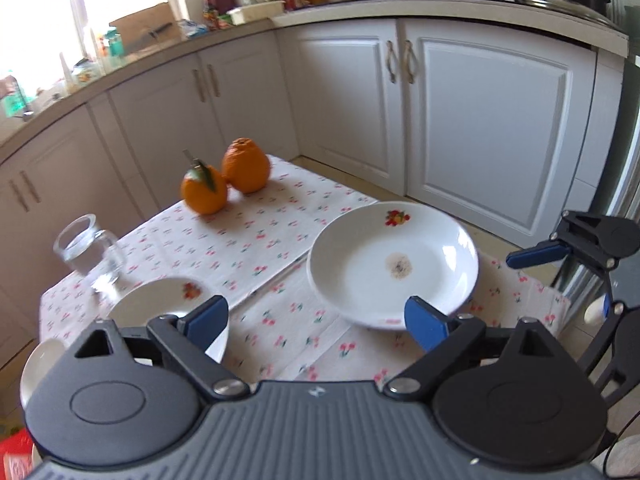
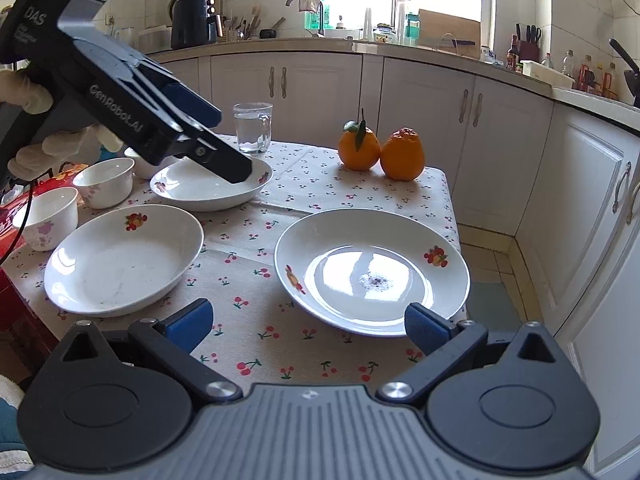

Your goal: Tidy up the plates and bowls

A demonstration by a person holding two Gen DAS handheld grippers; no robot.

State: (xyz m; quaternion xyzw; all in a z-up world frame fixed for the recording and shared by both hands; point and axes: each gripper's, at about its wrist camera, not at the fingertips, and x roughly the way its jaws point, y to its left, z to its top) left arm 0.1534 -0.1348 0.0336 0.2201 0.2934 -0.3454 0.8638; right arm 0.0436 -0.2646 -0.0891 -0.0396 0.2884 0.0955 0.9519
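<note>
Right wrist view: my left hand-held gripper [image 2: 224, 152] hangs wide, holding nothing, over the far plate [image 2: 212, 188]; right hand-held gripper [image 2: 308, 328] wide, empty, by the stained plate [image 2: 372, 272] at the surface [image 2: 256, 344] corner. Risk: nudging that plate off the edge, or clipping bowls [image 2: 106, 182] and glass [image 2: 253, 128].

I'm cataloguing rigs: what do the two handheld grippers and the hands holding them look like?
Both grippers, left gripper and right gripper, have black linkages, grey ribbed bodies and blue-padded fingers. The left carries white "GenRobot.AI" lettering. A cream glove covers its hand.
</note>
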